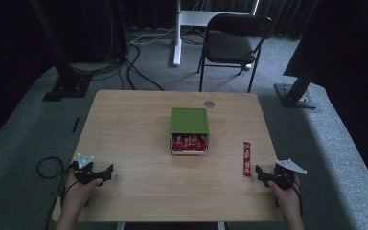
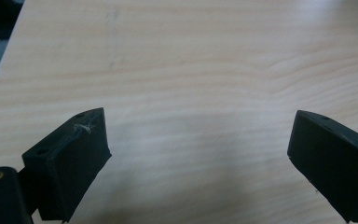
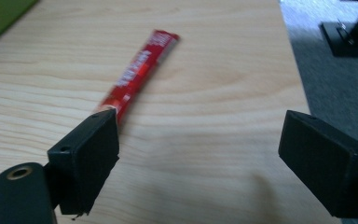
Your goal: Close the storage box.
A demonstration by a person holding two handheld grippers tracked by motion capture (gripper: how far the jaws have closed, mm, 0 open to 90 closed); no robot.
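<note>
Right tool [image 3: 198, 154] gapes — red sachet [image 3: 137, 70] just beside it.

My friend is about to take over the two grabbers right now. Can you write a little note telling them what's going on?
Left gripper: open, holding nothing, resting at the near left of the wooden table.
Right gripper: open, holding nothing, at the near right, just short of the red stick packet.
The packet lies flat and loose on the table, right of the box.
The box sits mid-table; its green lid is slid back, showing more red packets inside.
Done: box is partly open and stocked.
Left, most likely: pick up the loose packet with the right gripper, put it in the box, close the lid.
</note>
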